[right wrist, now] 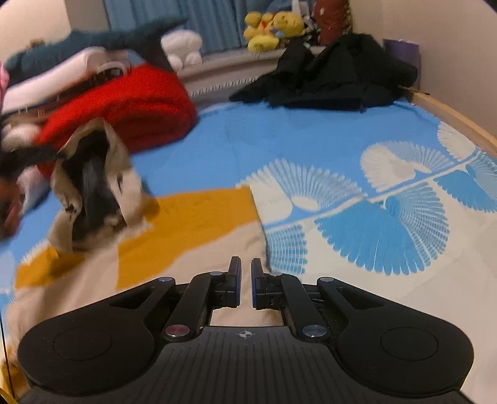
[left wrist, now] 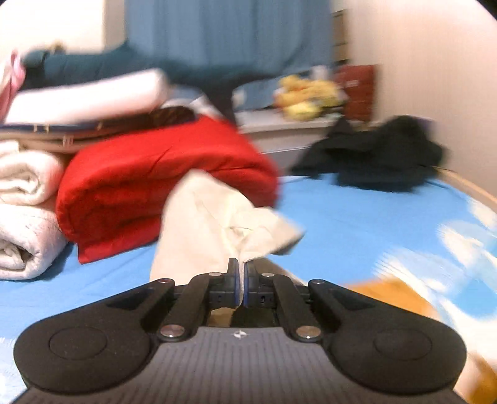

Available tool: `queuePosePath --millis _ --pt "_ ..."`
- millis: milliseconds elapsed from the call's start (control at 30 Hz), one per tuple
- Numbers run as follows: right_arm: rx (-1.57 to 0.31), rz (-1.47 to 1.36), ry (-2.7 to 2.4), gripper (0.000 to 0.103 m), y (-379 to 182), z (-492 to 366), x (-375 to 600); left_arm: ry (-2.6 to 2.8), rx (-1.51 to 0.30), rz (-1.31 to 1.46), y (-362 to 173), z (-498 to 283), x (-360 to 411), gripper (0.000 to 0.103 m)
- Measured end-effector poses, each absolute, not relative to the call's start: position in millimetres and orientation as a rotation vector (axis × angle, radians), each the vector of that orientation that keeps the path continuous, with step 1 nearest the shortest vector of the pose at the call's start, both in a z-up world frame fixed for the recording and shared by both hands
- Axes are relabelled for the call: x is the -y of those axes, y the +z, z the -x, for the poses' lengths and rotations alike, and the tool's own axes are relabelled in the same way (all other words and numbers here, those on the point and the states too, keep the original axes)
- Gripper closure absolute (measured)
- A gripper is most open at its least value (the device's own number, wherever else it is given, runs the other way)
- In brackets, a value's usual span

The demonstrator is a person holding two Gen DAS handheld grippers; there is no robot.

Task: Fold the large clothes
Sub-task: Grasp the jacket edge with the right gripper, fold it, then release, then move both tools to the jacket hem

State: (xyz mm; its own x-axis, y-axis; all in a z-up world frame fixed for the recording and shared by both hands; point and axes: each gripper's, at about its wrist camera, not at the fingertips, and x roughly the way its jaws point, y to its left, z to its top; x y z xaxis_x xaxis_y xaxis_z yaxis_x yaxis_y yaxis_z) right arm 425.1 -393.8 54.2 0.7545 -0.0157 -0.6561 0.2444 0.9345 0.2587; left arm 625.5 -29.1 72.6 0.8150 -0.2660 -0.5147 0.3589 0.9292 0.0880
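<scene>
A large cream garment with orange patches (right wrist: 192, 236) lies spread on the blue patterned bedsheet (right wrist: 310, 140). My left gripper (left wrist: 241, 267) is shut on a bunched cream corner of the garment (left wrist: 214, 217), which it holds above the bed. In the right wrist view that same lifted corner (right wrist: 121, 161) drapes around the blurred dark left gripper (right wrist: 90, 183) at the left. My right gripper (right wrist: 245, 273) hovers low over the cream cloth with its jaws nearly together. I see nothing pinched between them.
A folded red quilt (left wrist: 161, 174) and rolled white blankets (left wrist: 25, 211) are stacked at the left. A black clothes pile (right wrist: 335, 74) lies at the far end, with yellow plush toys (right wrist: 270, 28) on the sill. The wooden bed edge (right wrist: 459, 121) and a wall run along the right.
</scene>
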Motion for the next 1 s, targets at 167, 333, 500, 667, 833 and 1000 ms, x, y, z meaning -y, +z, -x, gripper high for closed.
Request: queuePosePath --millis 167,333,500,667,833,1000 --pt "-0.638 -0.444 -0.109 0.082 64 -415 399 -0.323 -0.676 -0.198 55 -463 20 0.101" --pt "-0.565 -0.516 -0.017 0.066 76 -410 390 -0.278 -0.810 -0.190 12 -408 11 0.078" --pt "-0.572 -0.618 0.081 0.056 69 -412 380 -0.226 -0.812 0.149 26 -437 -31 0.078" --pt "-0.684 -0.700 0.132 0.053 44 -432 359 -0.185 -0.870 0.501 14 -482 -78 0.041" --pt "-0.759 -0.868 0.195 0.047 22 -447 342 -0.202 -0.953 0.997 -29 -509 -117 0.028" --pt "-0.777 -0.963 0.240 0.046 12 -454 328 -0.265 -0.926 1.106 -38 -521 -115 0.018"
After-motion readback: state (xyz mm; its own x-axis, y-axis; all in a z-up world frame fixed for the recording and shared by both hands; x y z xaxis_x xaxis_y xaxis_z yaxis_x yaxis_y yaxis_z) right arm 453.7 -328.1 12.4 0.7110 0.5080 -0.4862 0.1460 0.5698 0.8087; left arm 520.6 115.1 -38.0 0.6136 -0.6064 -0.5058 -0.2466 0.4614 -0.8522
